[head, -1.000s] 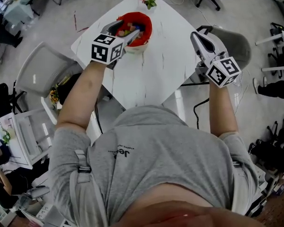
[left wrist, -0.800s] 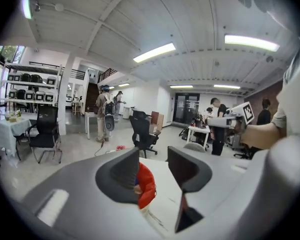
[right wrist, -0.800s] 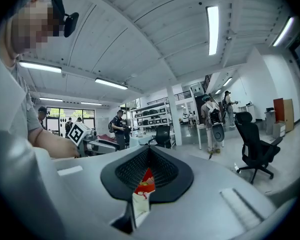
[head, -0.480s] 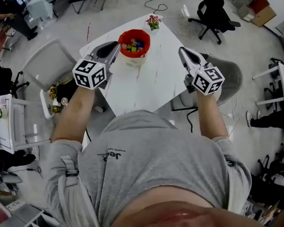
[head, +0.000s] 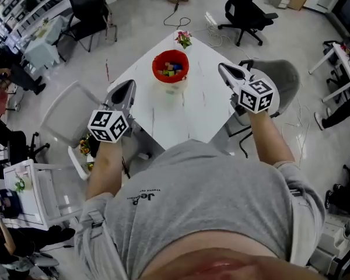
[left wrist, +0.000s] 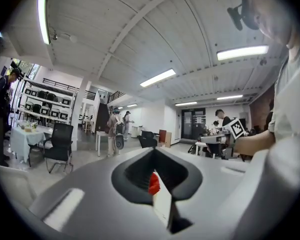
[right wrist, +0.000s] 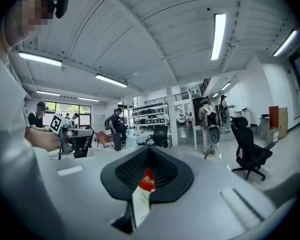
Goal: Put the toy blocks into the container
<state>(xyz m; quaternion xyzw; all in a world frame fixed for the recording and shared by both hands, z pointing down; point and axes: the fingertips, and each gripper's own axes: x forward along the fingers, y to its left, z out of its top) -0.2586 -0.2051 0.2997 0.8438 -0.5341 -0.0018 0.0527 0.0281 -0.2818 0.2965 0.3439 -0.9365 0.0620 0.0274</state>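
The red container (head: 170, 66) stands on the white table (head: 181, 112) toward its far corner, with several coloured toy blocks (head: 171, 69) inside. My left gripper (head: 128, 87) hovers over the table's left edge, short of the container, jaws shut and empty. On the other side my right gripper (head: 223, 70) hangs at the table's right edge, also shut and empty. In the left gripper view the left gripper (left wrist: 154, 151) shows only a sliver of the container (left wrist: 154, 184) through its shut jaws. The right gripper (right wrist: 149, 149) likewise shows the container (right wrist: 147, 180) as a sliver.
A small flower pot (head: 183, 38) sits at the table's far corner. Grey chairs stand at the left (head: 64, 121) and right (head: 286, 74) of the table. Black office chairs (head: 245, 7) and several people are farther off in the room.
My left gripper has drawn back from over the container to the table's left edge, and its jaws have shut. The right gripper has stayed beside the table. The view has risen and widened.
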